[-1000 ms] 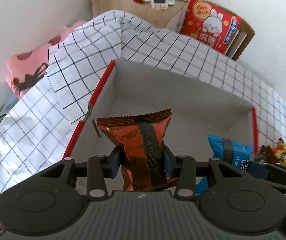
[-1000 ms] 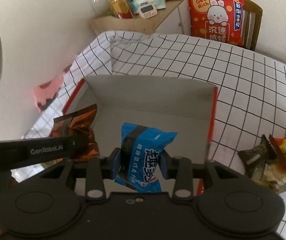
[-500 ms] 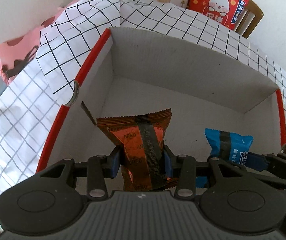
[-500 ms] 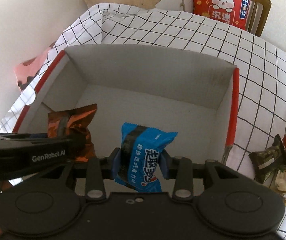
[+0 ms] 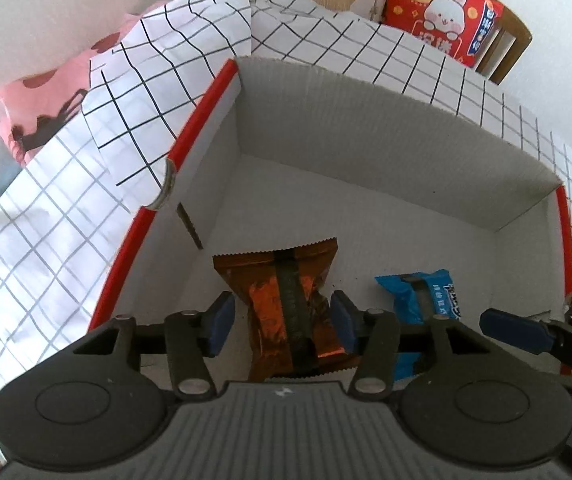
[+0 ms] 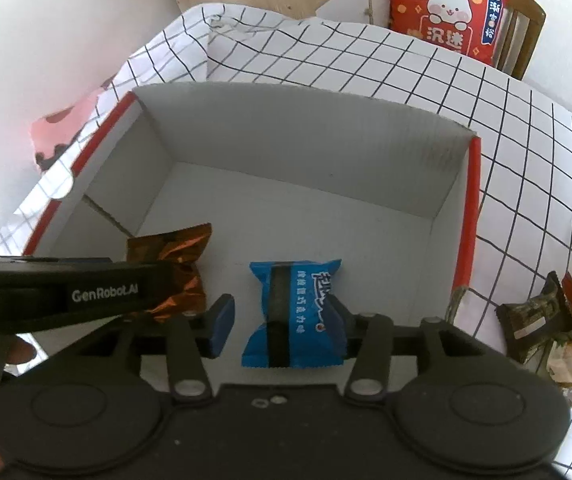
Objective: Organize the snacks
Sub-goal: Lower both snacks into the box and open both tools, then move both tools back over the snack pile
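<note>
Left wrist view: the orange-brown foil snack packet [image 5: 290, 308] lies on the floor of the white cardboard box [image 5: 366, 128], near its left wall, between the spread blue pads of the left gripper [image 5: 282, 320]. The jaws are released; the left pad is clear of the wrapper, while contact at the right pad cannot be determined. The blue snack packet [image 5: 426, 296] lies to its right, partly hidden behind the gripper body.

Right wrist view: the blue packet [image 6: 294, 312] shows in full, resting on the box [image 6: 306, 120] floor between the parted pads of the right gripper [image 6: 280, 320], jaws released. This view alone shows the loose snack pile [image 6: 558, 320] on the checked tablecloth [image 6: 526, 140] outside the box's red-edged right wall, and the left gripper's side arm crossing the orange packet [image 6: 174, 264]. A red rabbit-print cushion [image 6: 446, 8] sits on a wooden chair beyond.
</note>
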A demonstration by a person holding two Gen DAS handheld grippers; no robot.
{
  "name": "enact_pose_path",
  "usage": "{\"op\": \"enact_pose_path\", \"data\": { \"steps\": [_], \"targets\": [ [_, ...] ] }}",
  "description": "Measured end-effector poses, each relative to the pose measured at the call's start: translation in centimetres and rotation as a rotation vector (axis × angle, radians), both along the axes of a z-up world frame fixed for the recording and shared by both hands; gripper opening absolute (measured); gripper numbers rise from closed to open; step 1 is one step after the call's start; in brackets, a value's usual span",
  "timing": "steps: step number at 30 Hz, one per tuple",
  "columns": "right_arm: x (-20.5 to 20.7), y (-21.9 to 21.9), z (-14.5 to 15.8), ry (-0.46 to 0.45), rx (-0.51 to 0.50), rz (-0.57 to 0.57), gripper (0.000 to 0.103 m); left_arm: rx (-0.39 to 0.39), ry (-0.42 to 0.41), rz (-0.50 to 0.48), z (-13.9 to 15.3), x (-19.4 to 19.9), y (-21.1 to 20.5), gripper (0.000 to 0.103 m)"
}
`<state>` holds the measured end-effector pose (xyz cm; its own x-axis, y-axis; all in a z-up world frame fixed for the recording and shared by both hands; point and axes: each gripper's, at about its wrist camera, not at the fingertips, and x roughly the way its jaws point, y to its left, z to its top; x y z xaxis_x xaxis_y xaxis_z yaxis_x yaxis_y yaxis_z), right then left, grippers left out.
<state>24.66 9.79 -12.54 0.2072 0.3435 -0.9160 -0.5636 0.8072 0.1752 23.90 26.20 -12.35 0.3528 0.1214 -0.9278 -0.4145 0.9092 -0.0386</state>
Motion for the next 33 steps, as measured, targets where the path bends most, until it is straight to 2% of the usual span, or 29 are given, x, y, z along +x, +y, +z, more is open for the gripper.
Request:
{"op": "enact_pose_path", "data": {
  "steps": [3, 5, 6, 12, 16, 26, 33],
  "targets": [
    [-0.5, -0.4, 1.0, -0.007, 0.022, 0.000, 0.052, -0.001, -0.027, -0.001, 1.0, -0.8, 0.0, 0.055],
    [-0.9, -0.9, 1.9, -0.020, 0.040, -0.004, 0.064, 0.004, -0.054, -0.008, 1.8, -1.5, -0.2, 0.055],
    [-1.1, -1.0, 2.4, -0.032, 0.047, -0.004, 0.066, 0.004, -0.067, -0.011, 2.3, -1.7, -0.2, 0.056],
    [-2.3, -3.1, 5.2, -0.060, 0.108, -0.016, 0.068, 0.022, -0.138, -0.026, 4.8, -3.6, -1.0, 0.058],
    [-3.2, -4.9, 6.9, -0.078, 0.151, -0.031, 0.076, 0.019, -0.184, -0.047, 6.4, -4.8, -2.0, 0.061],
    [-5.4, -10.1, 10.6, -0.153, 0.214, -0.104, 0.087, 0.066, -0.321, -0.132, 10.5, -7.6, -6.5, 0.065],
    [-7.0, -15.1, 12.4, -0.202, 0.260, -0.159, 0.089, 0.027, -0.376, -0.216, 11.8, -9.2, -10.7, 0.070]
  ]
}}
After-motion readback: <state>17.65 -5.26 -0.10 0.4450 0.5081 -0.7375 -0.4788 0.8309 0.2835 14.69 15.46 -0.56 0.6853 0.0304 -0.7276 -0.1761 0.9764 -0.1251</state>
